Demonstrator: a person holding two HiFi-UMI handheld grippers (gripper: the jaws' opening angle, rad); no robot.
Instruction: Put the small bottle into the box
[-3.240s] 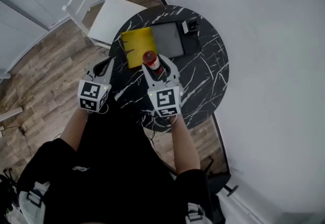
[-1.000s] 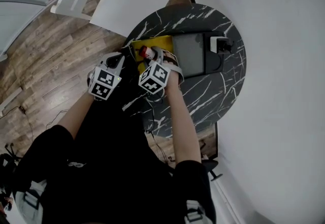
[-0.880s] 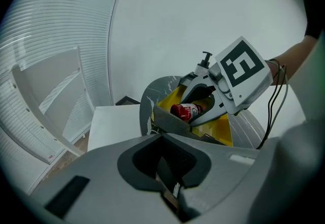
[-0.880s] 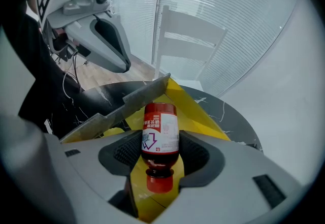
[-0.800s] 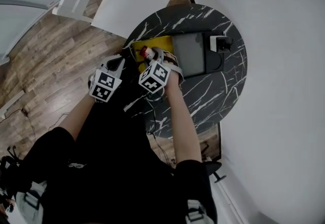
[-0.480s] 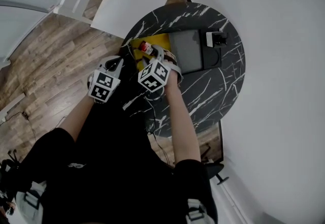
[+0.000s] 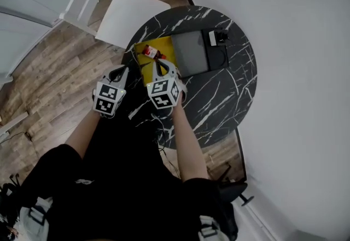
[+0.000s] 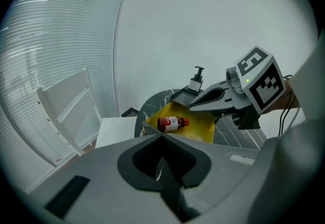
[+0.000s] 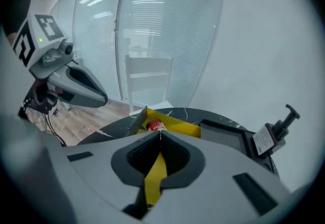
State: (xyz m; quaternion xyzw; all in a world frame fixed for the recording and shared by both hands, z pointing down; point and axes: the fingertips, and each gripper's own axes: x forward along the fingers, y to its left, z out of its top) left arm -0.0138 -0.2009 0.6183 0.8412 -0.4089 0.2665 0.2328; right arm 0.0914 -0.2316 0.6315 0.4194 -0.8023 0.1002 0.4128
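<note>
Head view: small bottle [image 7: 151, 53] in yellow box [image 7: 146, 68]

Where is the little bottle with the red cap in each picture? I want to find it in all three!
Head view: the small bottle lies on its side in the yellow box, above the middle.
Left gripper view: the small bottle is near the middle, lying in the yellow box.
Right gripper view: just left of the middle, only part of it peeks out.
Shared landmark: the yellow box.
</note>
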